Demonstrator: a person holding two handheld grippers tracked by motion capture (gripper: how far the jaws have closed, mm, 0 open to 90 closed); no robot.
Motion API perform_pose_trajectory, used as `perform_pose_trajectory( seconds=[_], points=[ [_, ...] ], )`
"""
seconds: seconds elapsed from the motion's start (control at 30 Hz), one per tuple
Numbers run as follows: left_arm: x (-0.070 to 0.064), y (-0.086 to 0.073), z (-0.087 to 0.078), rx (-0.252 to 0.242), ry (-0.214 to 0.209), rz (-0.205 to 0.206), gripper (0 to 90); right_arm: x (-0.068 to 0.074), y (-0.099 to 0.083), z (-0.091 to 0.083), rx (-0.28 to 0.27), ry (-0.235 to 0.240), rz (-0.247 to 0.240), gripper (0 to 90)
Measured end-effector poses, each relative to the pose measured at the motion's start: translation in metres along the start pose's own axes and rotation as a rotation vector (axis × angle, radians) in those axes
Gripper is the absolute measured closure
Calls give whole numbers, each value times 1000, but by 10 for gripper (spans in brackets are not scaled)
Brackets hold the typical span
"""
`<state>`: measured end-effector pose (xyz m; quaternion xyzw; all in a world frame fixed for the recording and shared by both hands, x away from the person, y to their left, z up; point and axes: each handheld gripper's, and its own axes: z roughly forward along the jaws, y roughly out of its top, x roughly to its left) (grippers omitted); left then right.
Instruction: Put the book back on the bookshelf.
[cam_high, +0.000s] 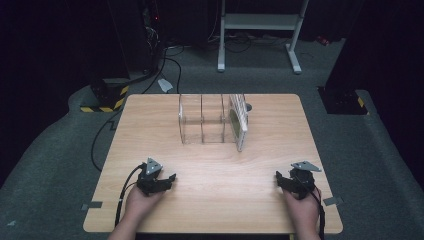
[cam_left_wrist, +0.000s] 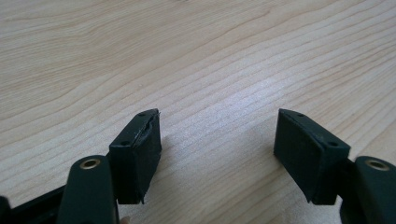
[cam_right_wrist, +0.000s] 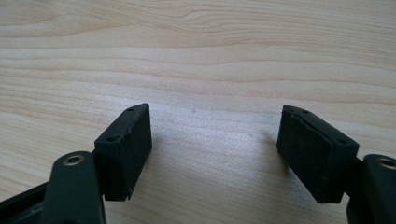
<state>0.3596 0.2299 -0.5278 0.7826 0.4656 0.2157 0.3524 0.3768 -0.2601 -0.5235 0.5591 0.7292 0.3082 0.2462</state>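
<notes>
Two hands enter from the near edge of the table (cam_high: 210, 165), each gripping one black gripper. Left gripper (cam_high: 167, 181) rests on the wood toward the near left corner; right gripper (cam_high: 280, 179) rests toward the near right corner, well apart from the other. Each carries a grey three-cornered plate on top and trails a dark cable. In both gripper views the jaws stand wide apart with nothing between them, only bare tabletop. Their pads (cam_left_wrist: 140, 154) are matte black blocks, roughly rectangular, with small screw holes and slightly worn edges; brass-coloured rivets sit on the arms behind them.

Pale wood with fine, wavy grain makes up the tabletop, a rectangle with rounded corners.

At the far middle stands one clear rack (cam_high: 202, 120), see-through plastic with upright dividers forming slots. One flat item with a white grid pattern (cam_high: 239, 117) stands upright in its rightmost slot. Both grippers are well short of the rack.
</notes>
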Motion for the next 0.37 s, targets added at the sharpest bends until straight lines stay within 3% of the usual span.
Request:
perform_pose_trajectory(
  seconds=[0.37],
  points=[
    [0,0,0,-3,-2,0,318,0,0,0,0,-1,1,260]
  ],
)
